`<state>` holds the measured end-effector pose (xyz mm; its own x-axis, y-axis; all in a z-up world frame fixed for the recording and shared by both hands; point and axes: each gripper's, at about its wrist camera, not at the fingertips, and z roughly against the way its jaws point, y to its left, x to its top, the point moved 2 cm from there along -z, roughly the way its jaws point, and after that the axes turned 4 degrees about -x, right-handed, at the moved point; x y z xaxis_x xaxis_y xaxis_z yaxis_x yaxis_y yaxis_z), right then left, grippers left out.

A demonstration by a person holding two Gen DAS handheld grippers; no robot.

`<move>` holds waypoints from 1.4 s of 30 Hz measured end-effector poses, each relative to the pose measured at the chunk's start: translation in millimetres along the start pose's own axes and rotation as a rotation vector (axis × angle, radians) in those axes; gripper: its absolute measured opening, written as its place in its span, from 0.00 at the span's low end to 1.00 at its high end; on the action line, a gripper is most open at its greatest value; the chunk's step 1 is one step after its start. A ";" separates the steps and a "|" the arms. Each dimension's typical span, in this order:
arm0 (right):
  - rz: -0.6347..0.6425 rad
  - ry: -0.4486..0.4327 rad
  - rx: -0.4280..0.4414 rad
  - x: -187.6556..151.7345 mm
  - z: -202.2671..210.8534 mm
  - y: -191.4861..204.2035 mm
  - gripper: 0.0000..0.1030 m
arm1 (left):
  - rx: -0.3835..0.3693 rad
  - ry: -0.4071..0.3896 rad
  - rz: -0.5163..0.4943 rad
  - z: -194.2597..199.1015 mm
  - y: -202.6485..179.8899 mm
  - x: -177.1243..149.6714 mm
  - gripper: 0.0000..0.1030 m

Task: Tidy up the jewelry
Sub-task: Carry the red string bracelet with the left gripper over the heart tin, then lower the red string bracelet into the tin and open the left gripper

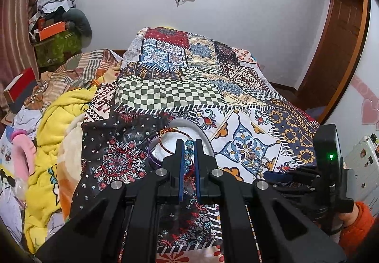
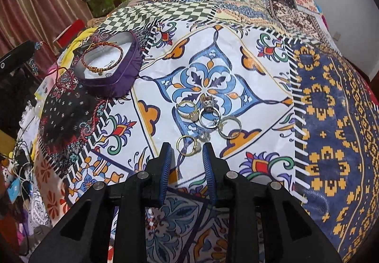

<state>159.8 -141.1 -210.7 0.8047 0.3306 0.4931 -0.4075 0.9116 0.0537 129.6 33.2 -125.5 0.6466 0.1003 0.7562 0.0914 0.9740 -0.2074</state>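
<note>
- Left wrist view: the left hand-held gripper (image 1: 188,146) pinches a blue bead strand (image 1: 189,148) between its nearly closed fingers, with a red cord trailing below it.
- It hangs just over the purple heart-shaped box (image 1: 155,144), which sits on the patchwork bedspread (image 1: 170,92). A braided bracelet (image 1: 168,142) already lies inside on the white lining.
- To do this step well, I judge the strand should be lowered until the beads rest on the lining before the fingers part, so the cord does not drape over the rim.
- At the right edge, the right hand-held gripper (image 1: 281,175) lies low over the loose rings (image 1: 254,161).
- Right wrist view: the right hand-held gripper (image 2: 187,151) is spread, its blue pads either side of a gold ring (image 2: 187,145) lying flat on the bedspread (image 2: 331,120).
- More rings (image 2: 209,117) cluster just beyond it, some touching one another.
- The purple box (image 2: 123,73) lies well apart, up and to the left, holding bracelets (image 2: 101,59).
- A flat thin ring on soft cloth will likely slip; I would press the fingertips down into the fabric and close slowly on the nearest ring alone.
</note>
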 end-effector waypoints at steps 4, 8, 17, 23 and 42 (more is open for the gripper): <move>0.027 -0.008 0.000 0.1 -0.2 2.2 0.17 | 0.000 -0.002 0.006 -1.0 1.3 1.8 0.06; 0.029 -0.011 0.011 0.0 1.3 2.9 0.07 | -0.002 -0.014 0.004 1.8 0.0 4.4 0.06; 0.021 -0.073 0.023 8.8 18.0 7.2 0.07 | 0.003 -0.046 -0.004 10.9 -1.3 14.9 0.06; 0.025 -0.147 0.041 23.4 38.8 13.6 0.07 | -0.001 -0.070 -0.014 11.8 -3.3 26.8 0.06; 0.104 -0.231 0.128 75.4 36.0 61.6 0.07 | 0.015 -0.040 -0.009 -28.2 10.0 41.5 0.06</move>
<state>179.9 -68.9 -139.0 0.6416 0.3433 0.6859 -0.5461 0.8324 0.0943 178.7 41.4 -113.6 0.6149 0.0997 0.7823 0.0855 0.9777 -0.1918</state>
